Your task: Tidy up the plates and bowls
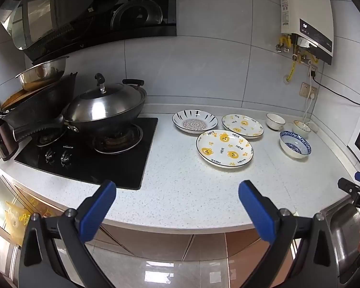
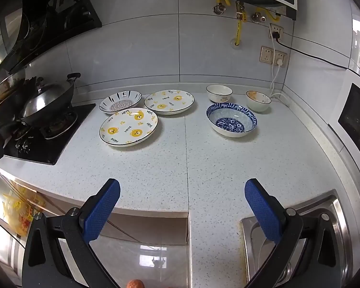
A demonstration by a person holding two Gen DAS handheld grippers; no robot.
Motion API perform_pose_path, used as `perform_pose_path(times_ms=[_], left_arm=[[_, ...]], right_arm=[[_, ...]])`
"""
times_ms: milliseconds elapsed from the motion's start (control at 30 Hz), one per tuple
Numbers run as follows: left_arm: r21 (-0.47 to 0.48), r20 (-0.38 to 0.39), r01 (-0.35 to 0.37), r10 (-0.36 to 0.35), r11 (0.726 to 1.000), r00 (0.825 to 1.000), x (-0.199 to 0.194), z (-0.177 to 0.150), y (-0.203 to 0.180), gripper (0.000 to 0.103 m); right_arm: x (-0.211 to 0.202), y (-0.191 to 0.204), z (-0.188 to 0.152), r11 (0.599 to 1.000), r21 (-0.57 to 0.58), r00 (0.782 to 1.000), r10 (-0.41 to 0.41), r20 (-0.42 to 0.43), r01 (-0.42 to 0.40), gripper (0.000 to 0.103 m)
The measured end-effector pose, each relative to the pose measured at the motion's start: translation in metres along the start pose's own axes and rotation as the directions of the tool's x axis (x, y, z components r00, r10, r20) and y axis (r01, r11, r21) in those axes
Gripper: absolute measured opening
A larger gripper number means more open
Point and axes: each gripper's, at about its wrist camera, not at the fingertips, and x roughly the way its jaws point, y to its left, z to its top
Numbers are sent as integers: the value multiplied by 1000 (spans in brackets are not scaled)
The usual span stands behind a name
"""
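While both the left gripper [image 1: 177,199] and right gripper [image 2: 182,199] hover tilted downward with jaws wide and empty, three round glazed plates [image 2: 129,126] lie far left on the speckled counter [image 2: 156,168], three ceramic bowls [image 2: 231,119] far right.

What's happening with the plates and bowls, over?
Left gripper and right gripper open, empty. Three patterned plates, three ceramic bowls unstacked on speckled countertop. Path clear.

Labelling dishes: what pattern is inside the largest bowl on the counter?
Blue-and-white floral large ceramic bowl; clearest in the right wrist view.
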Motion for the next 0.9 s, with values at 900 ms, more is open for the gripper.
perform_pose_path(times_ms=[900], left_arm=[[18,-22,47,-46,999,999,10,6,21,103]], right_arm=[[-3,25,3,999,5,999,-32,14,32,102]])
